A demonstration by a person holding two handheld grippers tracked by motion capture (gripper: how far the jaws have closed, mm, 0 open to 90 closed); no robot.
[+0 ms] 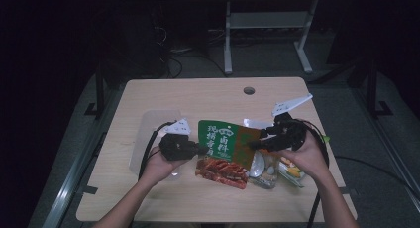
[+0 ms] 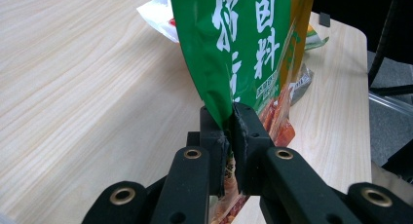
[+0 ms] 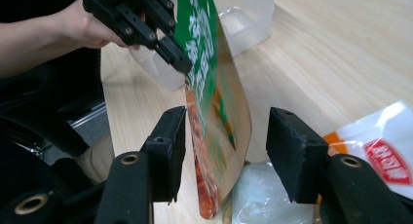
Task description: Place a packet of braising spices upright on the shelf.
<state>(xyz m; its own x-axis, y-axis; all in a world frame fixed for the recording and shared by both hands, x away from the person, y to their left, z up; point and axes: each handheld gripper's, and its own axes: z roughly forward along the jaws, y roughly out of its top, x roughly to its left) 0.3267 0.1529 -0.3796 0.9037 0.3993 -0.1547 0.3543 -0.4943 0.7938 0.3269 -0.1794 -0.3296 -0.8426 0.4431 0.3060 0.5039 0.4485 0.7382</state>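
My left tongs [image 2: 229, 131]: clamped on the left edge of the green seasoning pouch [image 1: 225, 146], pads pinching the foil tight.
My right tongs [image 3: 226, 151]: jaws spread wide, one on each side of the pouch's far edge, neither pad touching it.
Pouch: held upright just above the table [image 1: 198, 96], near its front middle, red printed end nearest me.
Beneath the pouch: small snack packets [image 1: 277, 168] lying on the table, by my right hand [image 1: 307, 156].
Clear plastic box [image 1: 151, 134]: on the table behind my left hand [image 1: 158, 166], apart from the pouch.
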